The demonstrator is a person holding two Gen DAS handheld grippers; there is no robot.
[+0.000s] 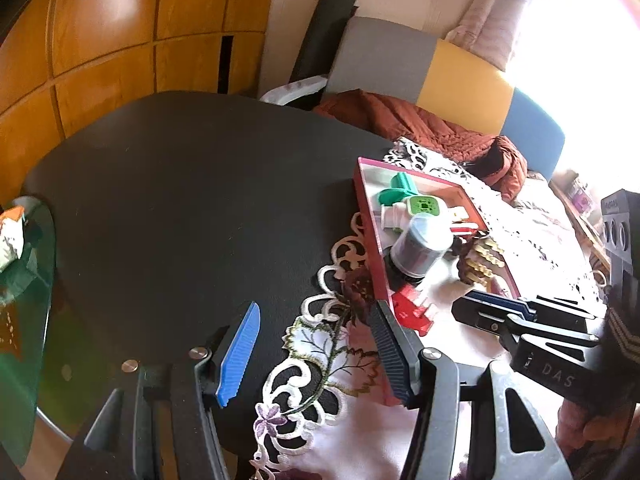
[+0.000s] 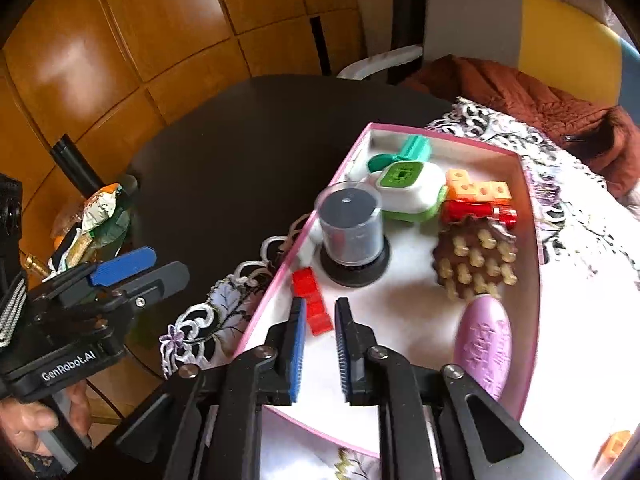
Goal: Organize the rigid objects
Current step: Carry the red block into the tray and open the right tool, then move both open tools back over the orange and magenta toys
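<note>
A: Item one, pink box (image 2: 532, 216)?
B: On the embroidered cloth (image 2: 580, 264) at the dark table (image 2: 224, 160); holds a green cap piece (image 2: 404, 188), orange blocks (image 2: 480, 189), red cylinder (image 2: 478, 211), brown studded brush (image 2: 476, 258), grey capped canister (image 2: 352, 232), red block (image 2: 314, 302), purple oval (image 2: 486, 354).
A: Right gripper (image 2: 320, 344)?
B: Above the box's near end; jaws drawn nearly together, nothing between the pads; red block just beyond the tips.
A: Left gripper (image 1: 316, 352)?
B: Jaws parted, empty; over table edge and cloth, left of the box.
</note>
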